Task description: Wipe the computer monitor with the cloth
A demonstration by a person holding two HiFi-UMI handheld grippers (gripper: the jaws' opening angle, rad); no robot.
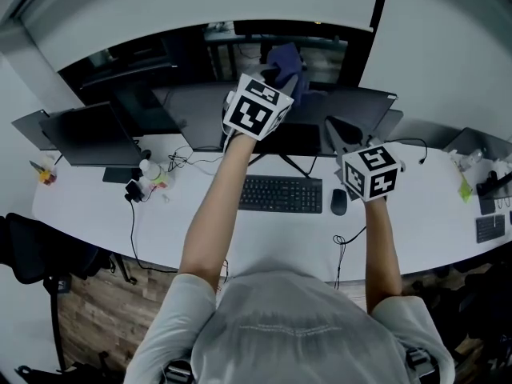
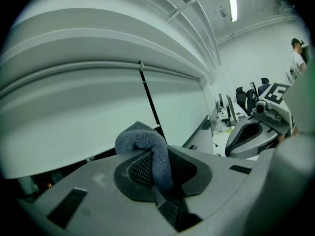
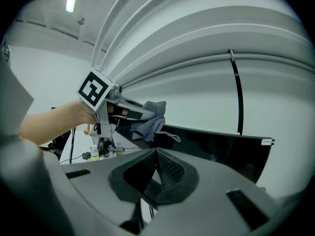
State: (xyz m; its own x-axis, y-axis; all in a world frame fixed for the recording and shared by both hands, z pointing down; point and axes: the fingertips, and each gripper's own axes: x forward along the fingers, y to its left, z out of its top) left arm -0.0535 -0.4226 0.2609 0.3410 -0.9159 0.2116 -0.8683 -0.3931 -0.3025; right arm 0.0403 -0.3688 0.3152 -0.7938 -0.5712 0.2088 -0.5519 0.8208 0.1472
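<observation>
A blue-grey cloth (image 1: 282,59) is bunched in my left gripper (image 1: 280,77), which is shut on it and raised at the top edge of the middle computer monitor (image 1: 356,106). In the left gripper view the cloth (image 2: 145,145) folds out between the closed pads and hides what lies beyond. My right gripper (image 1: 338,131) hovers lower and to the right, in front of the screen, shut with nothing in it. Its own view shows the meeting pads (image 3: 170,168), the dark monitor (image 3: 221,149) beyond them, and the left gripper (image 3: 129,113) with the cloth (image 3: 151,118) at the screen's upper left.
A black keyboard (image 1: 280,194) and mouse (image 1: 339,202) lie on the white desk (image 1: 96,214) below the monitor. A second monitor (image 1: 92,138) stands at the left beside small bottles (image 1: 150,174) and cables. A black chair (image 1: 40,246) sits at the left; a person (image 2: 298,58) stands far off.
</observation>
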